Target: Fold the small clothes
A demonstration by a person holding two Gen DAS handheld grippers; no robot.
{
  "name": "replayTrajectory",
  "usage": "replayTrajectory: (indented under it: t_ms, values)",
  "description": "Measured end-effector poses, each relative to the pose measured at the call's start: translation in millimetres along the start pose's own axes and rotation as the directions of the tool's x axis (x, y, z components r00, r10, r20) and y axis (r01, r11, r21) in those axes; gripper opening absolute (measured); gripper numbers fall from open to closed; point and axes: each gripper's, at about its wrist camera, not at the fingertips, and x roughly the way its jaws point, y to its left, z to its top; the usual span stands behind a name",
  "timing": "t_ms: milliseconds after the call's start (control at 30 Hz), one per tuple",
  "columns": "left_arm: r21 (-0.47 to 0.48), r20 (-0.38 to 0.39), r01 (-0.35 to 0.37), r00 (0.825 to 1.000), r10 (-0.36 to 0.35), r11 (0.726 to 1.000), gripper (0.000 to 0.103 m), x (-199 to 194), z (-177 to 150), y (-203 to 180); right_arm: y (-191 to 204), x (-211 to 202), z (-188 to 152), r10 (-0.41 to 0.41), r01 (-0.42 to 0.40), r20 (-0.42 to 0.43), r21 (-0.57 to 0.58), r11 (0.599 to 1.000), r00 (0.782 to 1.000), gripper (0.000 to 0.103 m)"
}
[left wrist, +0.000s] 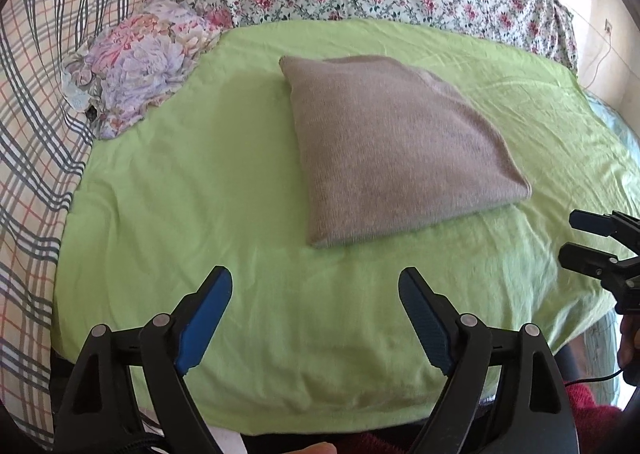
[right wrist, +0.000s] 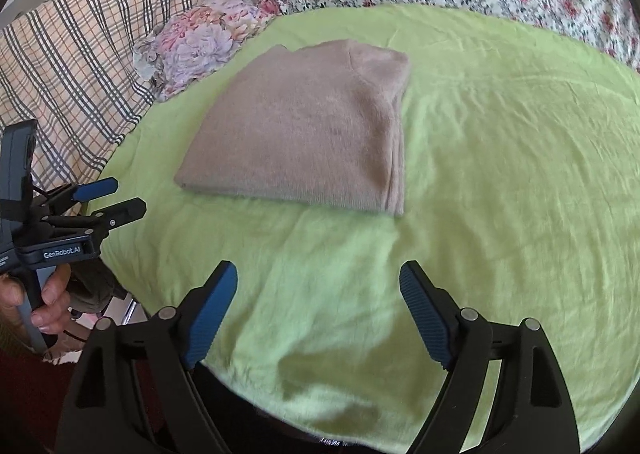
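Just hovering both wide-open grippers, left gripper (left wrist: 316, 286) and right gripper (right wrist: 319, 280), near folded beige sweater (right wrist: 304, 130) lying on green sheet (right wrist: 500, 174); showing "GenRobot.AI" on left.

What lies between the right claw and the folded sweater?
Only bare green sheet separates the right claw from the folded beige sweater; nothing else lies there. The right wrist view shows this clearly.

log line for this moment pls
garment: beige knit folded, flat on green sheet | left gripper: open, empty | right gripper: open, empty | contact: none
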Motion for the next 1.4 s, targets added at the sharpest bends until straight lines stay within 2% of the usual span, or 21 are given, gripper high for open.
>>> replayTrajectory:
  t_ms: [167,333,433,600,900,1400]
  values:
    - [-0.015,0.005,0.008,1.000,-0.008,1.000,0.090,8,18,2,-9,15,17,0.040,-0.040,-0.002,0.052,0.998,0.999,0.084]
    - [-0.003,-0.020,-0.009,1.000,0.009,1.000,0.093,22,31,1,-16,25,34,0.035,-0.033,-0.019,0.074,0.997,0.999,0.085]
    - [0.009,-0.036,-0.035,0.999,0.036,0.999,0.093,31,39,0,-17,25,45,0.034,-0.033,-0.012,0.073,0.997,0.999,0.085]
    - [0.004,-0.056,-0.024,0.998,0.024,1.000,0.094,38,49,0,-15,27,62,0.030,-0.030,-0.011,0.042,0.999,0.999,0.085]
    - [0.018,-0.051,-0.041,0.998,0.041,0.999,0.094,40,61,-4,-10,38,69,0.034,-0.034,-0.039,0.021,0.999,0.999,0.086]
    - [0.011,-0.033,-0.029,0.999,0.029,1.000,0.096,46,75,-5,-4,49,84,0.029,-0.029,-0.044,-0.001,1.000,0.999,0.087]
